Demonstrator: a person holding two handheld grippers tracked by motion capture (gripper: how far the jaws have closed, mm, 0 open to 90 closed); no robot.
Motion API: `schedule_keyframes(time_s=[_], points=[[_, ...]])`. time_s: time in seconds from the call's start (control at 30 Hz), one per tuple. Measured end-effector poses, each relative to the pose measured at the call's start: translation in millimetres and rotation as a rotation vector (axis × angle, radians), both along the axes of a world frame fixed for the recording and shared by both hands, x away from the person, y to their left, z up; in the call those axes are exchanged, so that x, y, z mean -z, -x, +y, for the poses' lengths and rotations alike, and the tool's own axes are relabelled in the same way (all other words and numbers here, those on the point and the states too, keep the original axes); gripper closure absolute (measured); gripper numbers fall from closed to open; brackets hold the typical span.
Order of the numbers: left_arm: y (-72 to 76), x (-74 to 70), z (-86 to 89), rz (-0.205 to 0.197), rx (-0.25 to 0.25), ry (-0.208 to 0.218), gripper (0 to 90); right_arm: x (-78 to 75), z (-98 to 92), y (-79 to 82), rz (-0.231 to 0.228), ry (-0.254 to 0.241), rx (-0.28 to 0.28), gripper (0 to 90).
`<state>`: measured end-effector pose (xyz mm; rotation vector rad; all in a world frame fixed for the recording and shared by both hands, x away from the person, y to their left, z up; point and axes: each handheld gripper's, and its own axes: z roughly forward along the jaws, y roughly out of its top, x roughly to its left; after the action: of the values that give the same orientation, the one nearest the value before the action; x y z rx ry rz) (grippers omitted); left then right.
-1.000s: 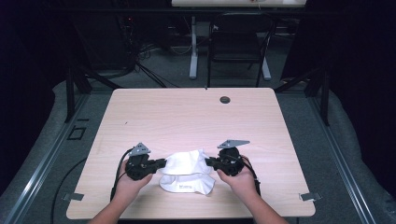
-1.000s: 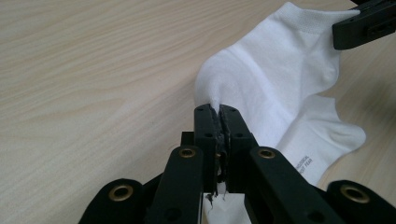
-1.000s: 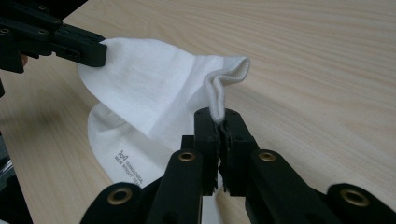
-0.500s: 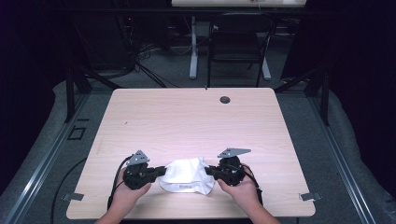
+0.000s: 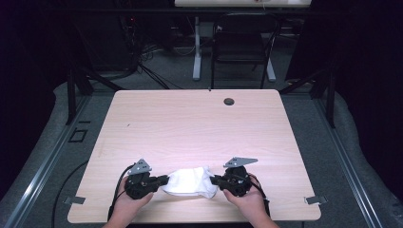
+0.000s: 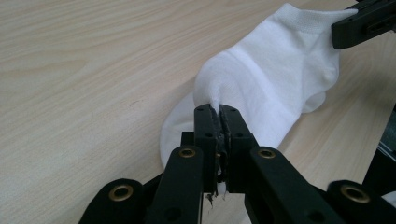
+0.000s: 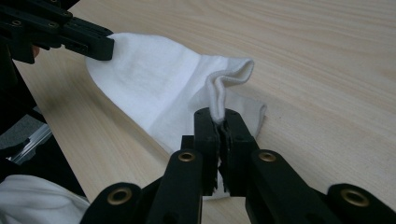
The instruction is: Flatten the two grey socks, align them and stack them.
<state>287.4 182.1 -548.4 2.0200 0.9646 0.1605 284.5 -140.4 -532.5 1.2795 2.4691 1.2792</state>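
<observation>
A white sock [image 5: 190, 181] lies near the table's front edge, stretched between both grippers. My left gripper [image 5: 165, 181] is shut on the sock's left end; in the left gripper view its jaws pinch a fold of white sock [image 6: 275, 79] at the toe side. On the right, my right gripper [image 5: 214, 180] is shut on the sock's cuff; the right gripper view has the cuff edge of the sock [image 7: 154, 88] rising from between its jaws. Each gripper view also catches the other gripper's black jaw at the sock's far end.
The light wooden table [image 5: 190, 128] has a small dark round grommet [image 5: 229, 101] near its back edge. A black chair [image 5: 242, 42] and a white desk leg [image 5: 196, 52] stand beyond the table. Grey floor and rails run along both sides.
Both grippers have pulled back toward the table's front edge with the sock held between them. The sock now looks flatter and more stretched out sideways.
</observation>
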Motion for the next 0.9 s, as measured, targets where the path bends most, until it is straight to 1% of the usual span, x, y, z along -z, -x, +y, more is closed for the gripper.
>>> schedule_keyframes(time_s=[0.13,0.17,0.2,0.23,0.27,0.3,0.5,0.7,0.73,0.9], points=[[-1.1,3.1,-1.0,0.007,0.004,0.002,87.0,4.6,0.4,0.8,0.001,0.014,-0.002,86.5],[-1.5,4.1,-1.5,0.009,0.010,-0.003,86.9,6.0,0.5,1.2,-0.002,0.012,0.000,86.4],[-1.4,4.5,-1.9,0.013,0.010,-0.003,87.0,6.0,-0.4,1.3,0.005,0.022,-0.007,86.4],[-1.5,5.2,-2.2,0.012,0.012,-0.005,86.9,7.3,-0.1,1.4,0.002,0.007,-0.001,86.4],[-1.5,5.2,-2.2,0.012,0.012,-0.005,86.9,7.3,-0.1,1.4,0.002,0.007,-0.001,86.4],[-1.7,7.2,-3.0,0.021,0.014,-0.006,86.9,8.5,-1.3,1.6,0.010,0.013,0.002,86.4],[-3.2,10.9,-3.8,0.024,0.008,-0.012,86.8,11.8,-3.4,0.4,0.024,0.016,0.005,86.3],[-5.7,15.1,-4.1,0.033,0.006,-0.017,86.8,14.8,-3.7,-0.8,0.029,0.014,0.010,86.1],[-6.0,16.4,-4.6,0.031,0.011,-0.020,86.6,15.6,-3.8,-1.3,0.035,0.022,0.012,86.0],[-7.3,18.7,-5.7,0.034,0.012,-0.024,86.4,18.2,-4.0,-3.1,0.033,0.026,0.012,85.9]])
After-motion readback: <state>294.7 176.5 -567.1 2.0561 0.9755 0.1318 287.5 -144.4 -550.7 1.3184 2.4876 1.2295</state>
